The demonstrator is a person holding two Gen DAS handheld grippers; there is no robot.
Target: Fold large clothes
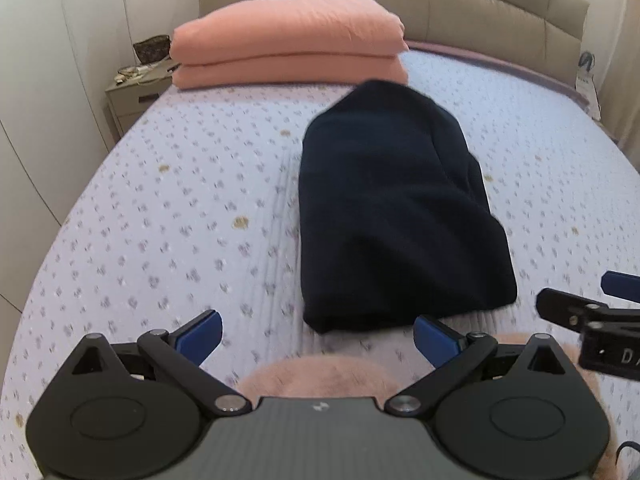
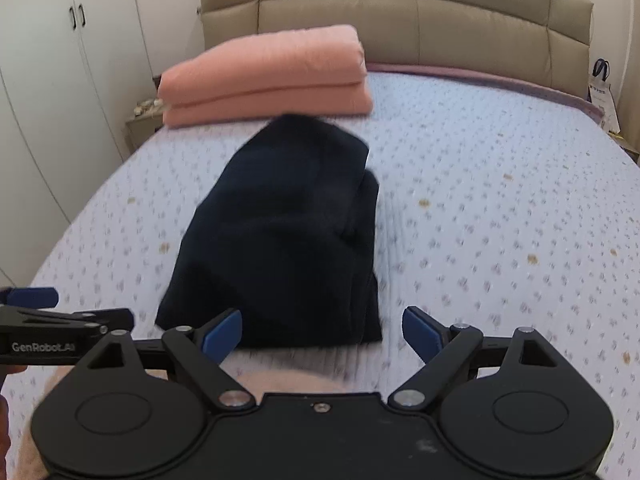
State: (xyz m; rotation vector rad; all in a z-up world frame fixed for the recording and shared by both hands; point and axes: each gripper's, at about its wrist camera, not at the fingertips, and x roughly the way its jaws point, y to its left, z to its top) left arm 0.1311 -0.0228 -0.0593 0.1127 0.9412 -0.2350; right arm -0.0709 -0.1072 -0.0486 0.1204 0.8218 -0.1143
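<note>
A dark navy garment (image 1: 396, 216) (image 2: 284, 236) lies folded into a long bundle on the bed, its near edge close to both grippers. My left gripper (image 1: 316, 338) is open above the bed's near edge, just short of the garment's near left corner, nothing between its blue pads. My right gripper (image 2: 322, 332) is open too, hovering at the garment's near edge, empty. Each gripper shows in the other's view: the right gripper (image 1: 592, 308) at the far right, the left gripper (image 2: 52, 312) at the far left.
A folded pink quilt (image 1: 288, 44) (image 2: 264, 76) sits at the head of the bed by the beige headboard (image 2: 400, 20). The floral sheet (image 1: 160, 208) spreads wide on both sides. A nightstand (image 1: 136, 92) and white wardrobe (image 1: 48, 80) stand left. Pink fuzzy fabric (image 1: 320, 372) lies under the grippers.
</note>
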